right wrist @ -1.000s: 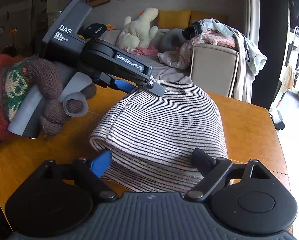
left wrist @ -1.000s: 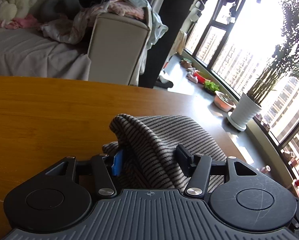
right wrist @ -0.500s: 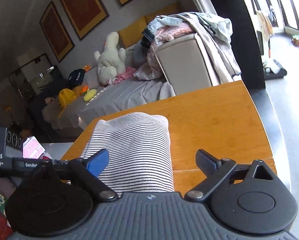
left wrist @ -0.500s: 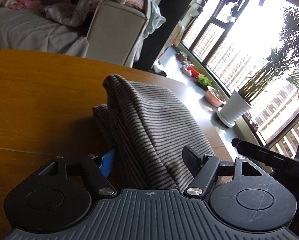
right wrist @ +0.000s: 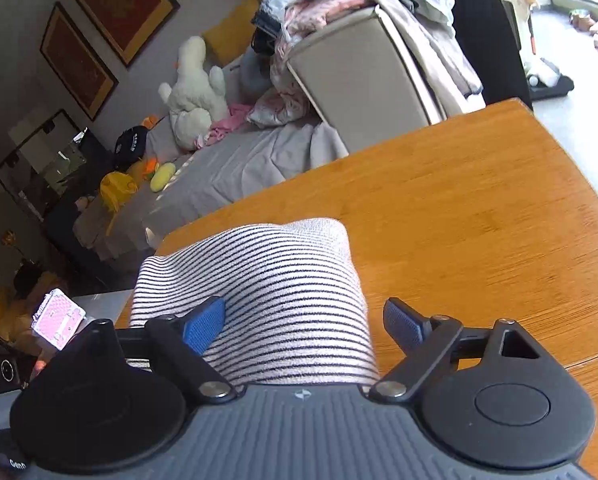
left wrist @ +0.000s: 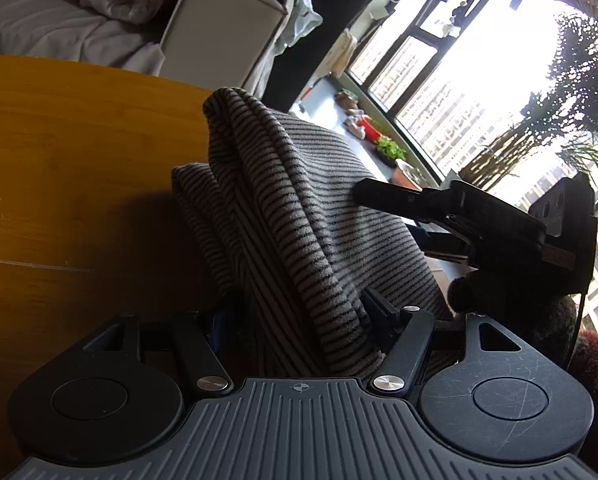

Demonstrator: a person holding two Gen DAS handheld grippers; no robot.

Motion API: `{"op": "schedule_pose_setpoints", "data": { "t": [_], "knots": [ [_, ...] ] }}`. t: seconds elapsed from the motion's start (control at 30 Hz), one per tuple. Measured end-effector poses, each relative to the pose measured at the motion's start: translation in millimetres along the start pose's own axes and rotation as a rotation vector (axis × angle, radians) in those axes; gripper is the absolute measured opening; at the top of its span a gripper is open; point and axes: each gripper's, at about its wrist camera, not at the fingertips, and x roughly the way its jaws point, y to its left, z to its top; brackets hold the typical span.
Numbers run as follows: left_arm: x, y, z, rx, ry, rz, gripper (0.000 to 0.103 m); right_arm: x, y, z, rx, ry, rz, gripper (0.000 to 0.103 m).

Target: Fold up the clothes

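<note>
Since the earlier frames both grippers have shifted: the left gripper (left wrist: 299, 320) has tipped lower over the garment (left wrist: 283, 208), and the right gripper (right wrist: 303, 324) has swung across and rolled, so that it now shows in the left view at the garment's right flank. Landmark: the table (right wrist: 479, 220). The garment, a striped knit folded into a thick bundle, lies on the table near its edge toward the person. Left jaws have just been opening; they stand part open with a raised fold of the garment between them, and whether the pads still press on it cannot be told, the left pad being hidden in shadow. Right jaws have just been closing but stand wide, straddling the bundle's near end; the right pad is clear of the cloth, so nothing is held. Judgement: the knit is light, soft and limp, not fragile; layers will slide apart if lifted by one ply. Best hold is across the full thickness at a folded edge.
</note>
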Motion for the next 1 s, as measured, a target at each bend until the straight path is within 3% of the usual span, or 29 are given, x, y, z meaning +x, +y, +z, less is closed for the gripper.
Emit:
{"op": "schedule_pose_setpoints", "data": {
  "t": [0.1,0.17,0.23,0.27,0.33,0.67,0.93,1.0],
  "knots": [
    [-1,4,1,0.002,0.001,-0.005,0.072,-6,13,2,-0.051,-0.039,0.055,0.066],
    [0,6,0,0.003,-0.001,-0.011,0.076,-13,15,3,-0.048,-0.056,0.062,0.065],
    [1,7,-1,0.005,-0.005,-0.017,0.076,-9,13,2,-0.082,-0.019,-0.033,0.064],
    [1,6,-1,0.007,-0.008,-0.014,0.076,-8,12,1,-0.097,-0.002,-0.076,0.065],
    [2,3,-1,0.012,-0.012,-0.008,0.077,-14,4,-3,-0.081,-0.005,-0.075,0.073],
    [1,5,10,-0.045,0.004,-0.012,0.08,-45,-16,-28,-0.03,0.052,-0.007,0.087],
    [6,-2,7,-0.005,0.001,0.009,0.079,-43,-13,-37,-0.045,0.055,0.0,0.087],
    [6,-2,7,-0.001,0.0,0.007,0.077,-41,-7,-39,-0.066,0.067,0.011,0.083]
  ]
}}
